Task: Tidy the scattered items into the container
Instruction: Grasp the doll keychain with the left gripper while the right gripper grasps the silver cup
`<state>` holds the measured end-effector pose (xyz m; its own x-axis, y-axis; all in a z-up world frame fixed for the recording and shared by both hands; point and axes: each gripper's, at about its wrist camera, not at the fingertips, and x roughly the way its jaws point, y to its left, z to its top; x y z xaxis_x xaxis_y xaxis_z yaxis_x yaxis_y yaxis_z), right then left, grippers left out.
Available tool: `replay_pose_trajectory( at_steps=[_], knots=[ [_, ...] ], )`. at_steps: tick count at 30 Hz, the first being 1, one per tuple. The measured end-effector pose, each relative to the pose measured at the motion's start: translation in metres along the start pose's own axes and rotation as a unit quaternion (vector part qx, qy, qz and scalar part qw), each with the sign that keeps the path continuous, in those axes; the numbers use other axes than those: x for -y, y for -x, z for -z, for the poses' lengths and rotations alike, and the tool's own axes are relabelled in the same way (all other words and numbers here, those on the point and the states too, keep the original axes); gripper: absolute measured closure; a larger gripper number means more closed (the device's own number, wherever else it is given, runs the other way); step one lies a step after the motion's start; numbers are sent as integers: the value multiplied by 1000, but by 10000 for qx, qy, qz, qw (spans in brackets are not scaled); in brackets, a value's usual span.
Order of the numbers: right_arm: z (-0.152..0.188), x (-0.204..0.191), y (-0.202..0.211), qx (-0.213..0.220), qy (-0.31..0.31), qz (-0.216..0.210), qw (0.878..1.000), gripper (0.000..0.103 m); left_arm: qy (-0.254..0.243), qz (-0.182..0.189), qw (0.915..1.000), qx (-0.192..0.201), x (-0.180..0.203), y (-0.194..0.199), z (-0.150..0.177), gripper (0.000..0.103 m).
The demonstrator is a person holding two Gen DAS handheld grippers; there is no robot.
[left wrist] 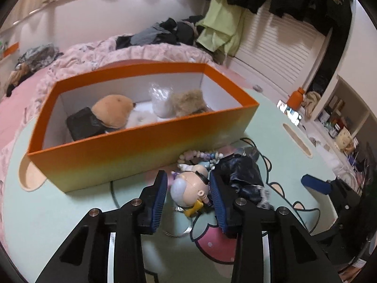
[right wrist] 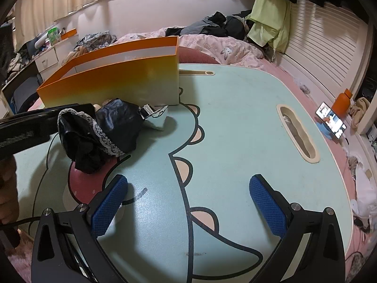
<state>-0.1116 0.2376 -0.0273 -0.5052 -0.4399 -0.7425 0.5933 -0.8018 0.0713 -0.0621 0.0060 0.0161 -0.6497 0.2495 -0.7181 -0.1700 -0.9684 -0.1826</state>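
Our left gripper point(left wrist: 188, 189) is nearly shut around the small doll head point(left wrist: 189, 186) on the table point(right wrist: 235, 118), in front of the orange box point(left wrist: 146, 146); contact w/ the left pad is unclear. We judge it light, hard and slippery, so pads should take its round sides. Right gripper point(right wrist: 188, 202) is wide open w/ nothing inside.

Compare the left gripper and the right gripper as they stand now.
The left gripper has its blue pads narrowed around a small doll head; the right gripper stands wide open with nothing between its pads. The left sits near the orange box, the right over bare table. Both have black frames and blue pads.
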Motion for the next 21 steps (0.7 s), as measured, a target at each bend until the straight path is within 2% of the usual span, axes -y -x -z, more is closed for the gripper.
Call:
replay_pose_trajectory(
  at_steps=[3,10,15,17,19,21],
  knots=[
    [0,-1,1,4,-7,-4,10000,0,-73,51,9998,-167,3,-10,4,71],
    [1,-1,2,45,-62,-35,10000,0,-87,146,9998,-47,-1,1,14,71],
    [-4,17,8,186,-567,-513,9969,1,-256,72,9996,-12,-6,26,32,71],
    [-13,24,10,271,-789,-702,9940,8,-245,59,9997,-30,-10,31,39,71],
    [-29,27,6,208,-955,-938,9908,25,-216,17,9998,-30,-12,33,42,71],
    [-45,25,-4,114,-932,-952,9910,31,-204,10,9998,-38,-14,32,43,71]
  ],
)
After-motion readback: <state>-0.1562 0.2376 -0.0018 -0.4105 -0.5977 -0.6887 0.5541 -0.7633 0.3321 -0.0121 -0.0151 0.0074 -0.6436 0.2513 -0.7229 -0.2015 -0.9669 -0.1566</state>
